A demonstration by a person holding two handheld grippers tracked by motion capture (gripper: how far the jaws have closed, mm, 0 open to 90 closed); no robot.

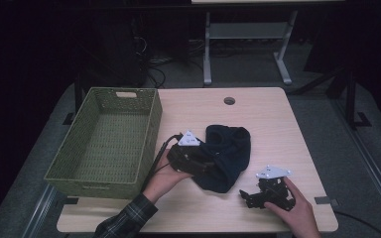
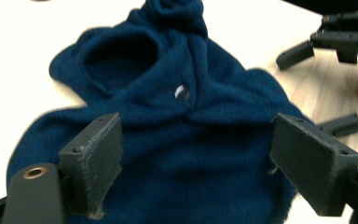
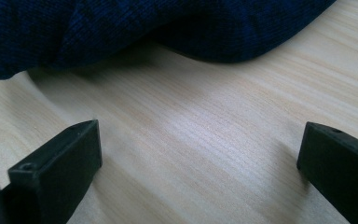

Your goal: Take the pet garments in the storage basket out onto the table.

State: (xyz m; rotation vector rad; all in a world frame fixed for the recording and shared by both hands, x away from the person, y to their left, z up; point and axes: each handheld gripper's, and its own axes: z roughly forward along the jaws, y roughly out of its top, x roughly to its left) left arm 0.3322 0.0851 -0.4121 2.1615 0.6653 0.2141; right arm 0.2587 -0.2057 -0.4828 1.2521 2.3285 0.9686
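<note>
Your left gripper [image 2: 193, 163] stands with jaws apart over the dark blue garment [image 2: 177, 116] (nothing pinched), which lies crumpled mid-table just right of the green basket [image 1: 106, 144]. Your right gripper [image 3: 200, 158], jaws spread too, rests on bare table [image 3: 205, 121] near the cloth's edge.

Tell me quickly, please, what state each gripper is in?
Left gripper: open, jaws apart above the navy knit garment, holding nothing.
Right gripper: open, over bare table.
</note>
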